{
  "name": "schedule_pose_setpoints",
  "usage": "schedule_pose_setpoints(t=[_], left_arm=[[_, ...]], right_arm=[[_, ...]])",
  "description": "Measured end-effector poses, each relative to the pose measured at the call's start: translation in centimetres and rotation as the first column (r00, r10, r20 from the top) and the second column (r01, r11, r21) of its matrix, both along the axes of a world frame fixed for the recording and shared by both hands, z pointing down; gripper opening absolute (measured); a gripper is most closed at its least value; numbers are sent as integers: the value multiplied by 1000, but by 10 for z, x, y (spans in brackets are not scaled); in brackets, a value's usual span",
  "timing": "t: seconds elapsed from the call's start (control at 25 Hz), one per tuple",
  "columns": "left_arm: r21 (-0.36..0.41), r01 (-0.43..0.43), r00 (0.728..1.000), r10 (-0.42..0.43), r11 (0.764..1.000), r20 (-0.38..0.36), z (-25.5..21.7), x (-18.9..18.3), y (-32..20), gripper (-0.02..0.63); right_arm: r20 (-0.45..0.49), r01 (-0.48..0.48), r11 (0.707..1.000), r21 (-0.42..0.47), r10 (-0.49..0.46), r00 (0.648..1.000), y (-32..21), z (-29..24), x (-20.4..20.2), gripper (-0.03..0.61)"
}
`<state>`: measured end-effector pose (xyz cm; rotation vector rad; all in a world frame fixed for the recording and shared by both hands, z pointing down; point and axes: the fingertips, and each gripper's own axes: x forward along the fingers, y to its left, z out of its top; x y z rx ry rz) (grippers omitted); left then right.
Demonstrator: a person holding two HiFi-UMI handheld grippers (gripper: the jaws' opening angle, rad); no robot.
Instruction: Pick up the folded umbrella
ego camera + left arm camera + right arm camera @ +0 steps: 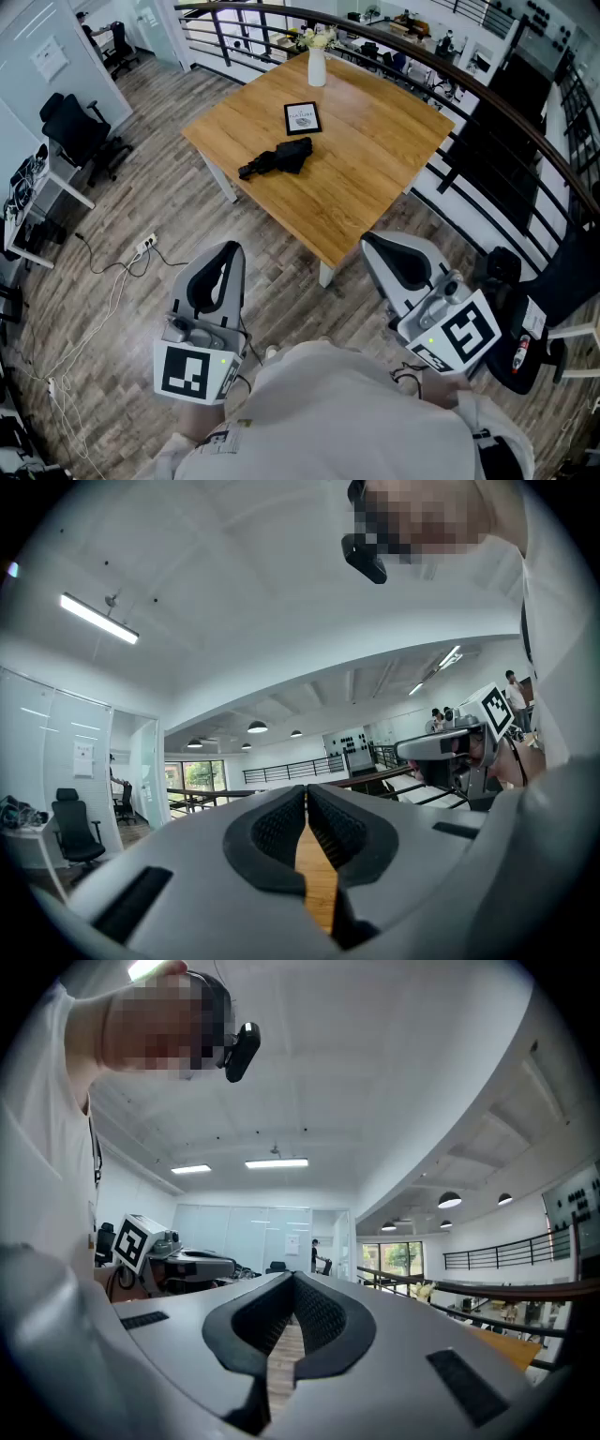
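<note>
Wood-plank flooring (131, 197) runs under one square wooden table (375, 159), which stands in an open office beside a dark curved railing (525, 131).

Items on the table, counted:
- One folded umbrella (277, 159), black, lying flat near the table's centre, untouched.
- One framed card (303, 117), lying just beyond the umbrella towards the table's far corner.
- One white vase (317, 66) with pale flowers, upright at the far corner.

Items off the table:
- Two black office chairs (75, 131) to the table's left.
- One power strip (145, 246) with trailing cables on the floor, off the table's near-left side.

Grippers, two:
- The left gripper (223, 258) is over the floor, short of the table's near edge and well apart from the umbrella. Its jaws are clenched together with nothing between them.
- The right gripper (389, 251) is level just off the table's near corner. Its jaws are likewise pressed together and empty.
</note>
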<state>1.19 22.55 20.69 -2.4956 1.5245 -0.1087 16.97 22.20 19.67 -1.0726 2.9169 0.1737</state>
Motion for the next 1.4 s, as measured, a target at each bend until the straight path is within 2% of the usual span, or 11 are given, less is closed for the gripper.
schedule_pose_setpoints(t=[0.32,0.52,0.56,0.6,0.64,0.76,1.08,1.4], left_arm=[[-8,-6,1000,6,1000,3,5,22,12,25],[-22,-26,1000,26,999,16,9,35,17,25],[-24,-30,999,30,999,18,9,37,18,25],[-24,-34,999,34,999,18,8,40,18,25],[-22,-37,999,37,999,16,7,43,18,25],[-20,-44,999,44,999,10,3,48,17,25],[-53,-30,1000,30,998,4,16,51,15,25],[-93,18,1000,-18,995,5,33,36,-2,25]], right_arm=[[58,11,1000,-8,-11,998,12,5,23,28],[158,73,997,20,-75,985,28,-5,29,43],[160,72,997,22,-75,984,29,-5,30,128],[150,70,997,21,-72,986,29,-3,30,292],[133,68,998,17,-70,989,29,-1,30,334],[98,71,997,-4,-70,993,29,7,29,334],[116,68,997,-30,-65,991,26,18,39,334],[105,129,989,-73,-121,987,2,41,22,333]])
